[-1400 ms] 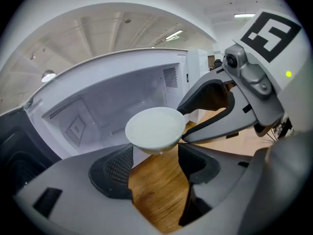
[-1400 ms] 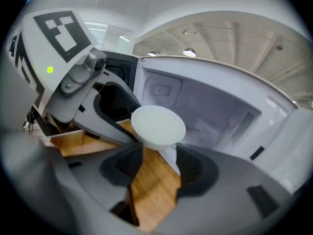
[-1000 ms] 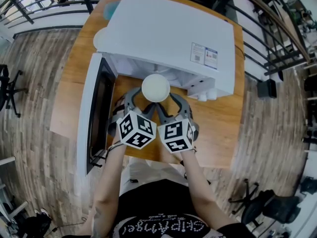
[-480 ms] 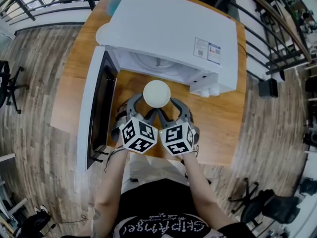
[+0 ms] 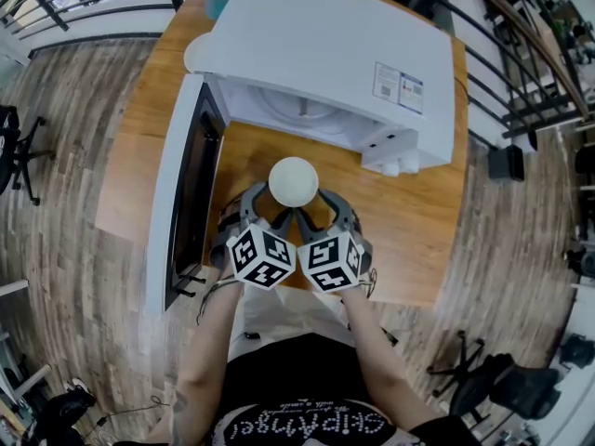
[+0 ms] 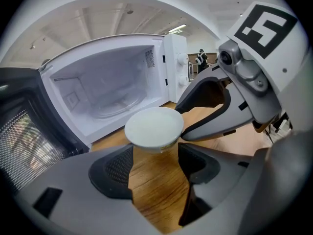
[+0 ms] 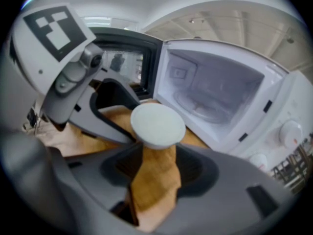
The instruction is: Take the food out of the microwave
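Wood-grain table (image 5: 409,221). Boxy white microwave (image 5: 325,54), door (image 5: 172,193) swung wide, cavity (image 6: 107,87) smooth. Left gripper (image 6: 155,151) and right gripper (image 7: 157,151) each clamp round matte white bowl (image 5: 294,181) over table, farther from cavity than half a second ago.

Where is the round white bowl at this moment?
In the head view's centre, the round white bowl hangs over the wooden table before the open white microwave, gripped by the left gripper and right gripper.

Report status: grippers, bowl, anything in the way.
Left gripper and right gripper both clamped on bowl. Bowl outside microwave, above table. Door open at left; nothing blocking.
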`<state>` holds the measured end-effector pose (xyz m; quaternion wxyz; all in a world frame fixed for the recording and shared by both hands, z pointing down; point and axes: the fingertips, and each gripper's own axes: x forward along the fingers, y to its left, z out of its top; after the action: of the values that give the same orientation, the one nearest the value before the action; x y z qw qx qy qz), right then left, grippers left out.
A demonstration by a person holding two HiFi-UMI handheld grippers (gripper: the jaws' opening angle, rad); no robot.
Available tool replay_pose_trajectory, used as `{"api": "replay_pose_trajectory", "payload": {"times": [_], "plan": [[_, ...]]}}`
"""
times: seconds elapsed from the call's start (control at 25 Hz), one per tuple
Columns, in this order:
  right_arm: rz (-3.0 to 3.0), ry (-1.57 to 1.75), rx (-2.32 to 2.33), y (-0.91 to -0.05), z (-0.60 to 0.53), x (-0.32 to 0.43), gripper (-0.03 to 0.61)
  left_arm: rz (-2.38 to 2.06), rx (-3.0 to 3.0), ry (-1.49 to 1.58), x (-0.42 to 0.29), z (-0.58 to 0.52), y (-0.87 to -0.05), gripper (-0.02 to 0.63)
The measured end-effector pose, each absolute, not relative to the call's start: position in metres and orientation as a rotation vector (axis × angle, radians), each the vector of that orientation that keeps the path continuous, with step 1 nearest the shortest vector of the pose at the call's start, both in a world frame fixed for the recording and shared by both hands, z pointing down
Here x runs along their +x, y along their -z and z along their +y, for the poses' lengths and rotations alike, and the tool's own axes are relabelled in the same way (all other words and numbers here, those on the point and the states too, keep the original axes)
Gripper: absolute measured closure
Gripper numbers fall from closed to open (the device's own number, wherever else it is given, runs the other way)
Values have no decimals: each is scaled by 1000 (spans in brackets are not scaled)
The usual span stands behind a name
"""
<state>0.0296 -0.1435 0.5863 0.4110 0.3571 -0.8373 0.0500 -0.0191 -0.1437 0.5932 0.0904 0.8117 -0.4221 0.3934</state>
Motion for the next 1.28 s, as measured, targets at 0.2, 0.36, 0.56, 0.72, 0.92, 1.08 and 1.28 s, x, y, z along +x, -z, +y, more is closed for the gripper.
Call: {"api": "replay_pose_trajectory", "payload": {"times": [0.2,0.36,0.56,0.72,0.92,1.08,1.28], "plan": [[-2100,-136,886,-594,-135,30,351,-1246,2403,-1185,-19,-134,-601,301],[-2088,-143,876,-599,-127,32,351,-1229,2394,-1196,-17,-126,-607,301],[-2083,-155,857,-609,-119,34,351,-1216,2383,-1200,-14,-117,-615,301],[-2070,-159,841,-614,-113,38,351,-1206,2381,-1208,-11,-109,-620,301],[-2060,-160,835,-620,-109,42,351,-1201,2376,-1213,-7,-105,-626,301],[-2063,-150,832,-621,-108,43,351,-1200,2374,-1208,-6,-104,-628,301],[-2072,-136,828,-621,-107,42,351,-1185,2383,-1200,-9,-102,-630,301]]}}
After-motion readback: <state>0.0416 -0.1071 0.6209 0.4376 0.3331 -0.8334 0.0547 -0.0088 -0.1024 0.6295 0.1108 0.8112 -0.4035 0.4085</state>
